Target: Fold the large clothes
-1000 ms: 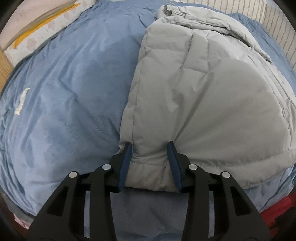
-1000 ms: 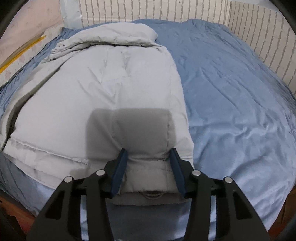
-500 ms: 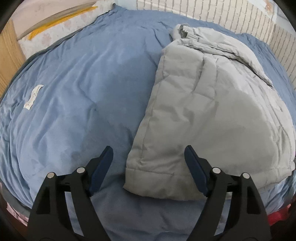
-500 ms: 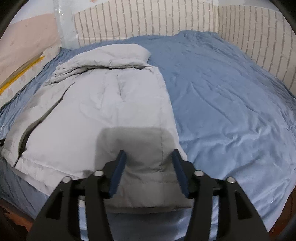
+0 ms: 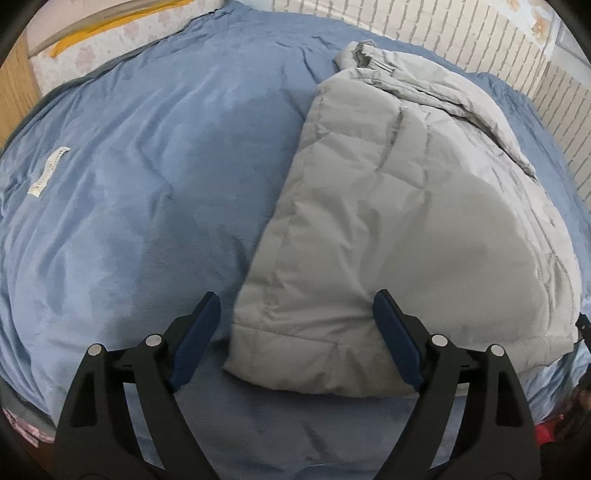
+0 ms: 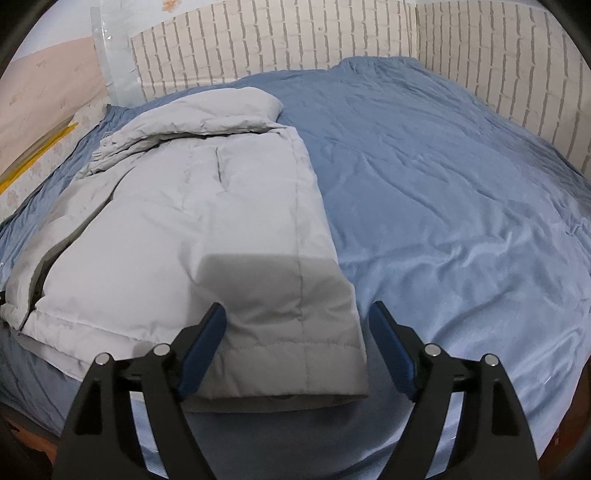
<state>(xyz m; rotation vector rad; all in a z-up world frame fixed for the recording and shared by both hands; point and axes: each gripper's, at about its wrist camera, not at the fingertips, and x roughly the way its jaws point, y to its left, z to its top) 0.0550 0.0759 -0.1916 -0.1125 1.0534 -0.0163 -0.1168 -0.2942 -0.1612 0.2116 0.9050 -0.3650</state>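
Grey padded jacket (image 5: 388,229) lay folded lengthwise on the blue bedspread (image 5: 147,184), hem toward both cameras, collar end bunched up at the far side near the brick-pattern wall panel (image 6: 295,40).

Left gripper (image 5: 295,321) – jaws were opening, wide apart, nothing pressed between them. Blue pads stood off the fabric; the jacket's near left hem corner sat in the gap between the fingers (image 5: 195,339) but untouched, with bare bedspread showing beside the left pad. Jacket filled the right half of the left wrist view, its left edge a straight folded seam running up to the collar.

Right gripper (image 6: 297,328) – jaws also opening, spread wide, holding nothing. The jacket's near right hem corner (image 6: 314,362) lay flat between the pads, not clamped; the right pad hung over bare bedspread just beside the jacket's edge. A square shadow fell on the jacket just ahead of this gripper.

In the right wrist view the jacket (image 6: 184,221) took the left half, a zipper edge visible along its far left side; the rest of the bed was wrinkled blue cover.

A small white label (image 5: 48,171) lay on the bedspread at far left, well apart from the jacket. Yellow strip (image 5: 107,27) ran beyond the bed's far left edge.
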